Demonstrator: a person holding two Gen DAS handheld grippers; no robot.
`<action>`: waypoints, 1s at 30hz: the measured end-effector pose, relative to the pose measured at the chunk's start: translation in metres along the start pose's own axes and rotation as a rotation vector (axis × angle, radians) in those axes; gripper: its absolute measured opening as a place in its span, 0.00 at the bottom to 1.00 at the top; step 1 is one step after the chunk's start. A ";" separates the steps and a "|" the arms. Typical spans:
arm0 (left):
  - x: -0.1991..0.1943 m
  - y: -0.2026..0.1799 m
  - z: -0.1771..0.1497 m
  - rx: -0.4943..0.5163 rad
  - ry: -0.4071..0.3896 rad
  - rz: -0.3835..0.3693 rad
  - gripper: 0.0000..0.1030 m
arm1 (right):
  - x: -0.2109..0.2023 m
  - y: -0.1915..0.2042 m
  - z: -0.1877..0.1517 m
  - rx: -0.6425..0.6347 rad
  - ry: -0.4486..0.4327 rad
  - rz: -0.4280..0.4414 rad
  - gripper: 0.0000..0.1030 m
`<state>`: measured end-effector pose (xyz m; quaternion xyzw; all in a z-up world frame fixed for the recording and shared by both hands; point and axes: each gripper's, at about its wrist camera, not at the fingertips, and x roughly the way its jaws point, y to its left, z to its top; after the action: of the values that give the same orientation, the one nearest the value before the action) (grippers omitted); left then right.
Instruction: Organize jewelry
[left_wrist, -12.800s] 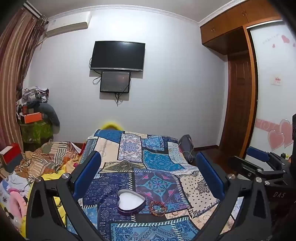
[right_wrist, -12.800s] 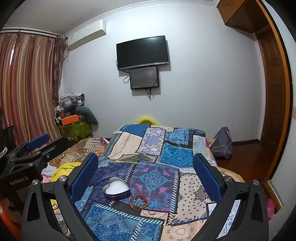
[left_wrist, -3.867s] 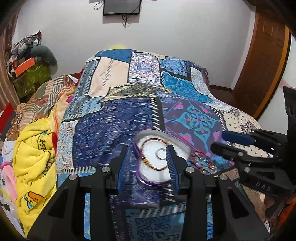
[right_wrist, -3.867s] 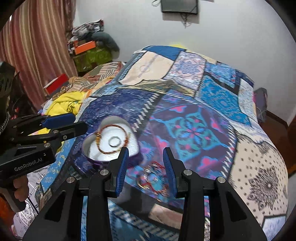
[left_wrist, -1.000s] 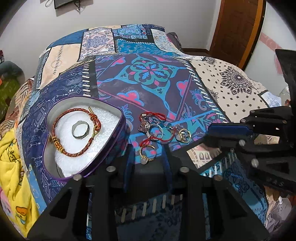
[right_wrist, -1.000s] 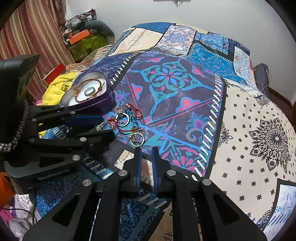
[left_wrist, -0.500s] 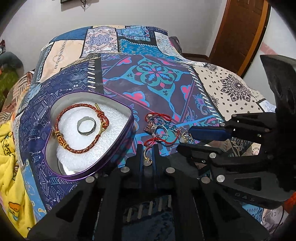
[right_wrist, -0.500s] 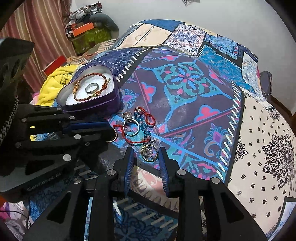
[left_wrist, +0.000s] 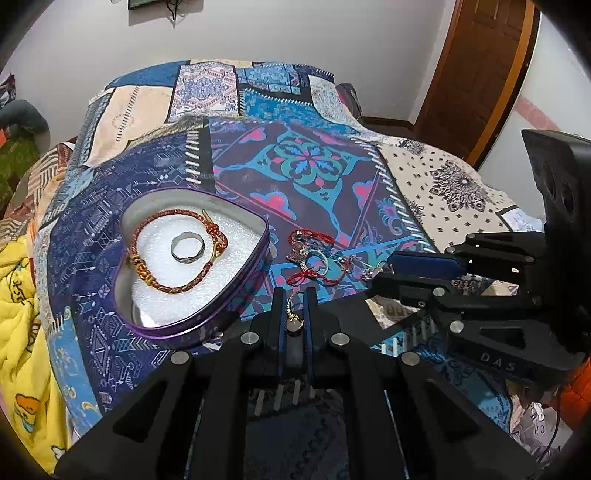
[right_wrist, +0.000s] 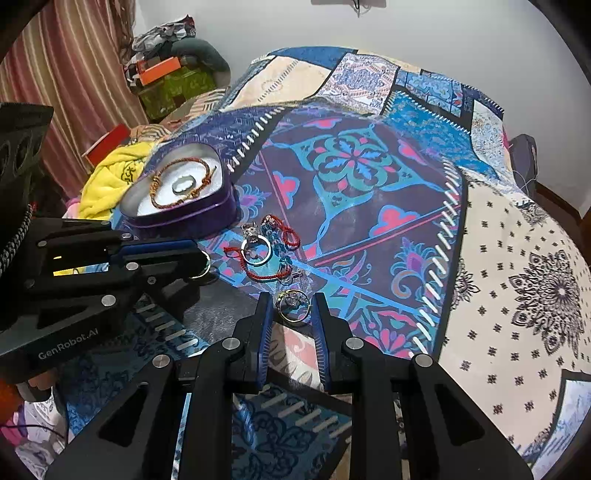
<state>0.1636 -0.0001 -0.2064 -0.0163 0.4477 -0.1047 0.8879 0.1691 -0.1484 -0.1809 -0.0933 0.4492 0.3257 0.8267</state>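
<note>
Left wrist view: left claw (left_wrist: 294, 295) pinches a small ring (left_wrist: 294, 320), tiny, hard, slippery; the grip is across its band, just beside heart tin (left_wrist: 192, 325).
Right wrist view: right claw (right_wrist: 291, 301), jaws just closing, narrowly straddles stone ring (right_wrist: 293, 305) flat on the bedspread (right_wrist: 517, 295); contact unclear.

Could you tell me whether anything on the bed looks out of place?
Yes: a tangle of rings and red cords lies loose on the patchwork bedspread beside the heart-shaped tin, which holds only a braided bracelet and one ring.
</note>
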 end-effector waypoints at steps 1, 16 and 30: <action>-0.003 -0.001 0.000 0.002 -0.004 0.001 0.07 | -0.002 -0.001 0.000 0.004 -0.005 0.001 0.18; -0.046 0.001 0.005 -0.011 -0.098 0.032 0.07 | -0.029 0.001 0.015 0.007 -0.082 -0.015 0.18; -0.078 0.035 0.018 -0.067 -0.191 0.101 0.07 | -0.032 0.029 0.050 -0.036 -0.164 0.041 0.18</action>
<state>0.1392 0.0481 -0.1380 -0.0335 0.3646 -0.0427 0.9296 0.1726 -0.1184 -0.1222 -0.0716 0.3758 0.3572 0.8521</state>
